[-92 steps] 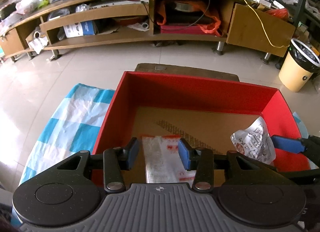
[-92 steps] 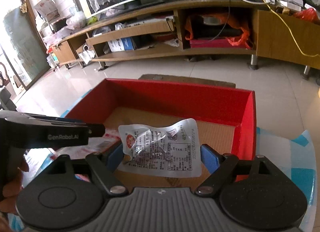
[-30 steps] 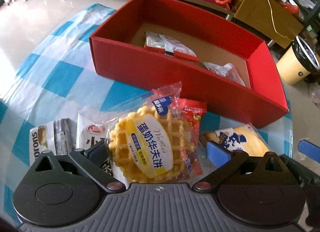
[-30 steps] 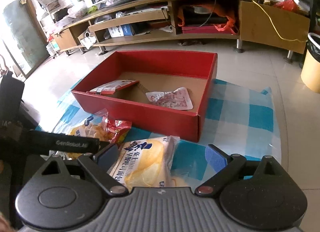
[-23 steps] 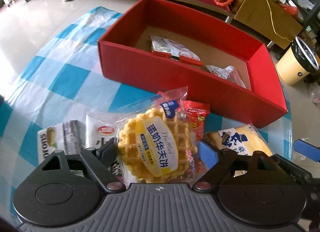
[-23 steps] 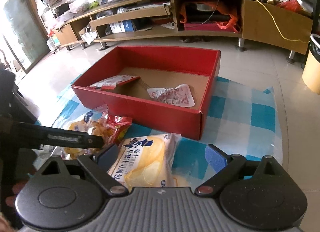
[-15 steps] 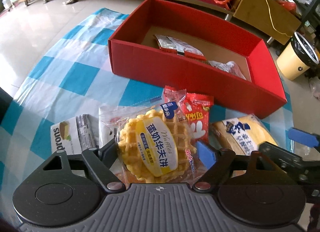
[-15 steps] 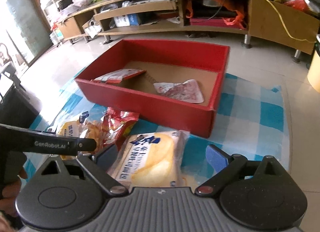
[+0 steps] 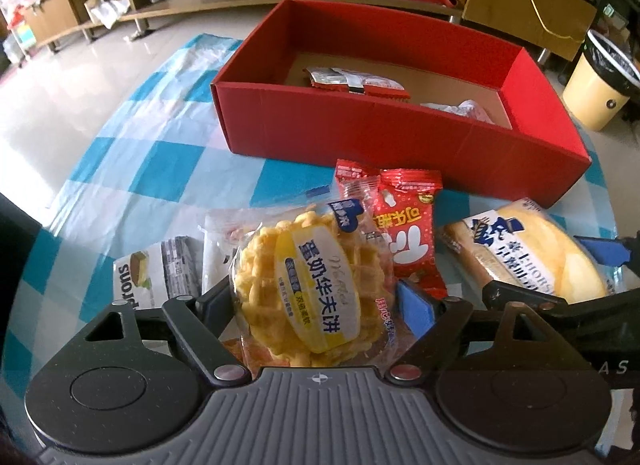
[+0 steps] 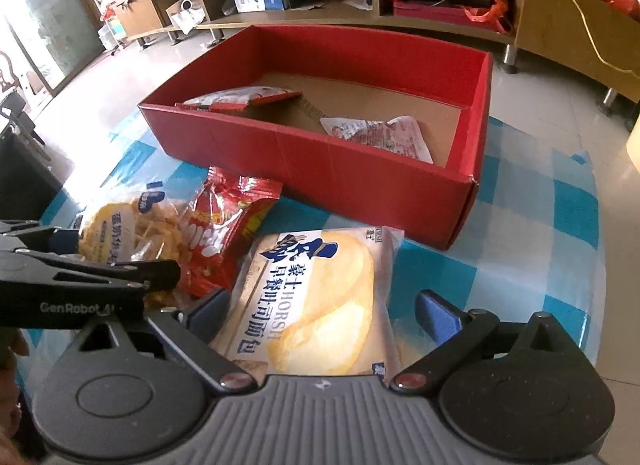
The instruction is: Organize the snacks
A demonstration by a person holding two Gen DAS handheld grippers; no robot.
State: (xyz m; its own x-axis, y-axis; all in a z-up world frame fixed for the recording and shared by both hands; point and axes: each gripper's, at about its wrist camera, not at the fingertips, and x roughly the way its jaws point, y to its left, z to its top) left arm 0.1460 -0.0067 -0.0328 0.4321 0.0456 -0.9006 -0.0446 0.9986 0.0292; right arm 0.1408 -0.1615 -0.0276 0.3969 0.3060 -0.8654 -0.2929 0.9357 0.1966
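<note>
- Snacks are lying in a loose pile on the blue-and-white checked cloth [image 9: 132,169], on the near side of the red box [image 9: 400,137].
- Left gripper [image 9: 316,299] is straddling the waffle pack [image 9: 308,289]; its jaws have just been opening a little, and whether the pads are pressing the wrapper is hard to tell.
- Right gripper [image 10: 320,311] is hanging over the bread pack [image 10: 320,297], jaws wide and just opening further, with the right pad standing clear of the wrapper.
- Just beyond the waffle pack, a red snack pouch [image 9: 404,225] is lying partly under it, and the bread pack is lying to its right.
- Red box is sitting open at the far side of the cloth, holding two things: a red-edged flat packet [image 10: 240,99] at the left, one end propped against the near wall, and a crinkled clear packet [image 10: 380,135] at the right.
- Left of the waffle pack, a white pack [image 9: 218,249] and a smaller printed pack [image 9: 156,271] are showing only in part, their print cut off by the gripper.
- Near wall of the box is hiding most of the crinkled packet in the left wrist view.
- At the far right, a cream bin [image 9: 596,81] is standing on the floor, cut off by the frame edge.
</note>
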